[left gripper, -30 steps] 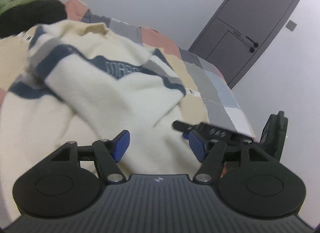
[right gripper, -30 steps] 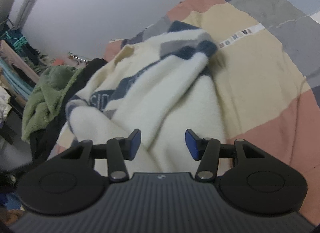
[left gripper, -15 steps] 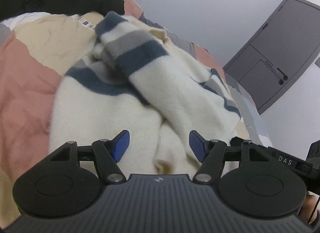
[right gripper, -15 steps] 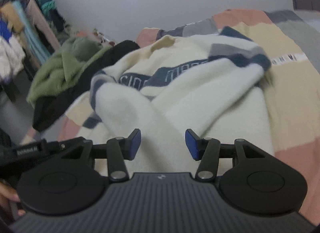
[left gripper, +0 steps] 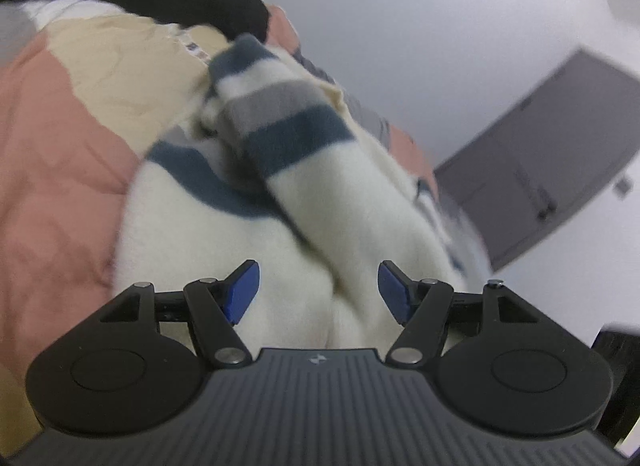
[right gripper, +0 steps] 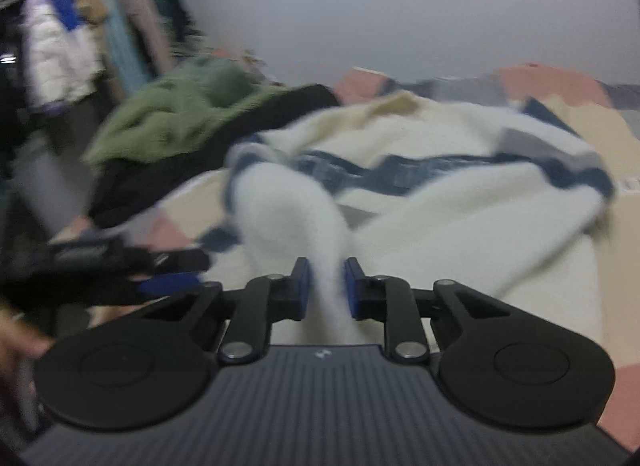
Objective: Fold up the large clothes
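Note:
A cream fleece sweater (left gripper: 192, 250) with navy and grey stripes lies bunched on a patchwork bed cover (left gripper: 52, 169). Its striped sleeve (left gripper: 280, 121) lies across the body. My left gripper (left gripper: 318, 292) is open, low over the sweater's near edge, with nothing between its blue pads. In the right wrist view the sweater (right gripper: 460, 201) spreads ahead. My right gripper (right gripper: 326, 286) is shut on a white fold of the sweater (right gripper: 292, 209) that rises between its pads. The left gripper (right gripper: 132, 270) shows at the left of that view.
A green fleece (right gripper: 172, 109) and a black garment (right gripper: 132, 181) are piled at the bed's far side. Hanging clothes (right gripper: 60, 41) stand at the left. A grey door (left gripper: 540, 177) is in the white wall at the right. Both views are blurred.
My right gripper has closed on a fold of the sweater; it was open before. Both views have swung left across the bed. The left gripper stays open.

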Tool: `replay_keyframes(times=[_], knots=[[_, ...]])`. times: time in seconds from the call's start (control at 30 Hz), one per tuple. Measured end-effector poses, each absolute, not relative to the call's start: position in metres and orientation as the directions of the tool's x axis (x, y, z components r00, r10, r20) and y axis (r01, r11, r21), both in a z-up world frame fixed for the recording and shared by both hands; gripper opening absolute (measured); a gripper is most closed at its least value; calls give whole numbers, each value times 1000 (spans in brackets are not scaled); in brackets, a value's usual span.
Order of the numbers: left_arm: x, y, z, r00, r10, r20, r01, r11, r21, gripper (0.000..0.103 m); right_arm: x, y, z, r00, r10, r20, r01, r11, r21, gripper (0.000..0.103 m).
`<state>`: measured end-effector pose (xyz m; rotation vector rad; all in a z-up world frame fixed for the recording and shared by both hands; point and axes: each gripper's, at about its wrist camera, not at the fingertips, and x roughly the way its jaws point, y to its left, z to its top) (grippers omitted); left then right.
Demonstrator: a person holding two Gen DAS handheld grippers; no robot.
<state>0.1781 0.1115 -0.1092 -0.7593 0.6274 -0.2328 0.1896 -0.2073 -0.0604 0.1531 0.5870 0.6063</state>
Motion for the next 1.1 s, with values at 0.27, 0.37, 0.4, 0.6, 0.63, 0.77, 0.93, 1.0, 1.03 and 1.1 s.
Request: replay_keyframes(times=[0.27, 0.37, 0.4, 0.6, 0.63, 0.77, 0.93, 1.0, 1.03, 1.1], knots=[[168, 136, -107, 819, -424, -387, -62, 604, -794, 69, 164, -159, -71, 450, 731, -513, -689, 650, 322, 18], [168, 136, -110, 810, -432, -397, -76, 594, -801, 64, 159, -141, -82, 407, 723, -559, -711, 634, 303, 18], [169, 134, -112, 805, -432, -406, -83, 596, -799, 59, 158, -140, -83, 406, 718, -565, -717, 633, 290, 18], [176, 132, -117, 801, -422, -425, -107, 598, -794, 29, 161, -161, -69, 430, 739, -519, -681, 643, 351, 20], [176, 133, -117, 804, -420, -421, -108, 594, -797, 29, 162, -164, -68, 441, 737, -512, -670, 650, 358, 20], [169, 135, -116, 811, -422, -405, -99, 582, -807, 29, 169, -174, -63, 464, 737, -491, -630, 664, 402, 35], [166, 136, -113, 813, -401, -421, -113, 602, -790, 45, 164, -160, -70, 445, 729, -520, -666, 657, 352, 44], [166, 136, -113, 811, -392, -435, -125, 610, -782, 52, 160, -150, -74, 441, 714, -543, -690, 657, 304, 44], [166, 136, -112, 810, -388, -440, -128, 615, -778, 54, 158, -144, -75, 447, 700, -557, -701, 661, 268, 43], [165, 137, -112, 812, -379, -444, -131, 623, -771, 57, 152, -132, -80, 463, 661, -590, -722, 668, 181, 43]])
